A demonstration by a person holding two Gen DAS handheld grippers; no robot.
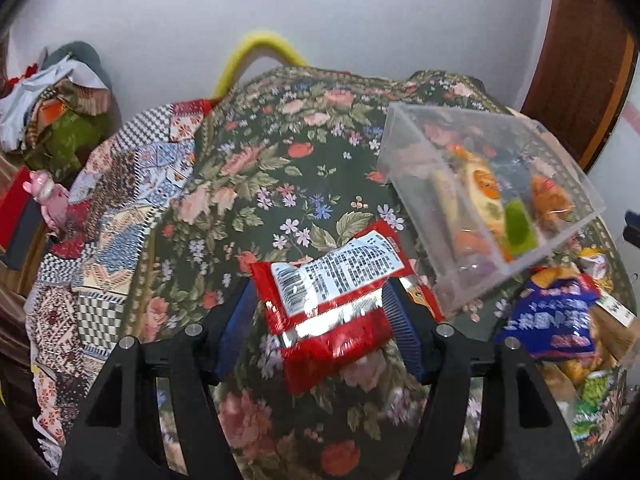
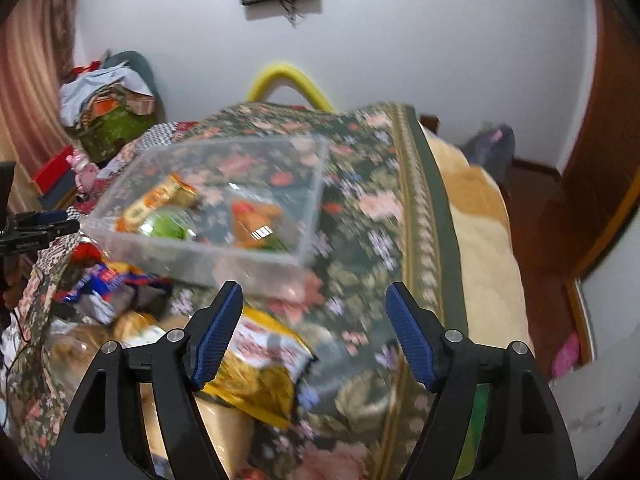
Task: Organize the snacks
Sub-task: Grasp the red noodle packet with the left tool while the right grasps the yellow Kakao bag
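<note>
Two red snack packets (image 1: 332, 276) with a white printed label lie stacked on the floral tablecloth (image 1: 280, 152). They sit between the blue pads of my left gripper (image 1: 318, 286), which stands open around them without squeezing. To the right stands a clear plastic box (image 1: 416, 184) with several snacks inside, and near it lies a blue bag (image 1: 552, 320) on a heap of packets. My right gripper (image 2: 314, 287) is open with nothing between its fingers, over the cloth just in front of the clear box (image 2: 192, 256). A yellow snack bag (image 2: 264, 364) lies under its left finger.
A patchwork cloth (image 1: 120, 208) hangs at the table's left. Behind are a yellow curved tube (image 1: 256, 52), a pile of clothes (image 1: 60, 104) and a pink toy (image 1: 48, 200). A beige blanket (image 2: 480, 240) and a wooden door (image 2: 600, 160) are on the right.
</note>
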